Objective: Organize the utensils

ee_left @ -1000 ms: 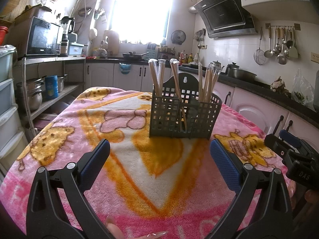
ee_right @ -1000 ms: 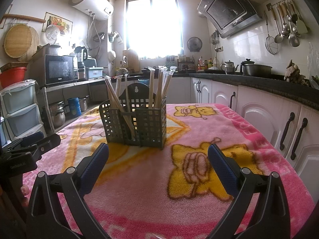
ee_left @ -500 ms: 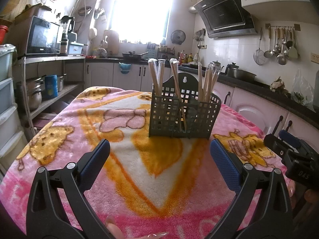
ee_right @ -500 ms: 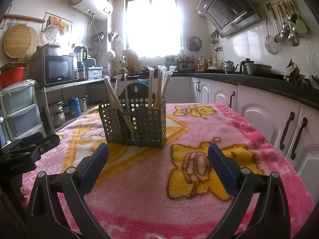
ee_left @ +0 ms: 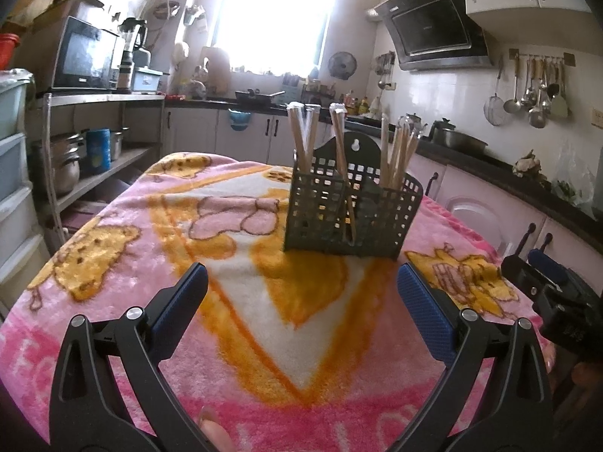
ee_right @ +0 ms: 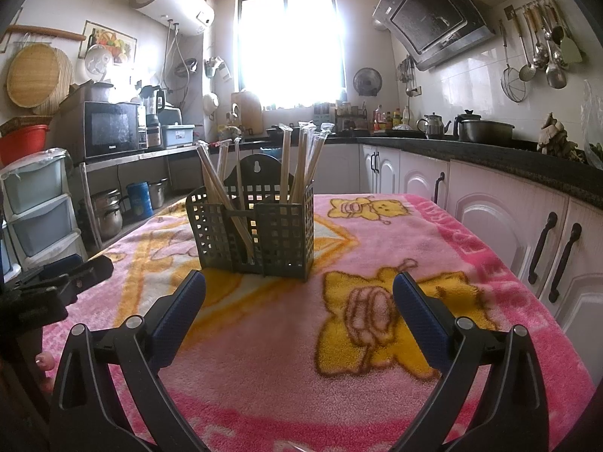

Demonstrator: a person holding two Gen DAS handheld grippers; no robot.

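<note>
1. Left wrist view: the left gripper point(ee_left: 301, 297) fills the bottom of the picture, its two blue-padded fingers point(ee_left: 181, 301) spread wide with nothing between them, hovering over a pink blanket point(ee_left: 150, 256) with yellow cartoon bears that covers the table.
2. At about 12 o'clock from that gripper, well apart from its fingertips, a dark grid utensil holder point(ee_left: 350, 214) stands upright on the blanket. Wrapped chopsticks point(ee_left: 301, 139) stick up from its compartments: one bunch at the left, one pair leaning through the middle, one bunch at the right.
3. At 3 o'clock, near the picture's edge, the right gripper point(ee_left: 546, 286) shows as a dark shape; from here its fingers cannot be judged.
4. At 1 to 2 o'clock on the tiled wall hangs a row of ladles point(ee_left: 535, 90); a range hood point(ee_left: 433, 34) sits above the counter.
5. Right wrist view: the right gripper point(ee_right: 299, 297) is likewise spread wide, blue pads point(ee_right: 418, 309) empty, above the same blanket point(ee_right: 452, 263).
6. The utensil holder point(ee_right: 256, 237) stands at 11 to 12 o'clock, just beyond the left fingertip, not touching it. Its chopsticks point(ee_right: 301, 162) fan out of the left and right compartments.
7. At 9 o'clock the left gripper point(ee_right: 75, 275) pokes in from the edge, low over the blanket.
8. At 10 o'clock a microwave point(ee_right: 113, 128) rests on a metal shelf.
</note>
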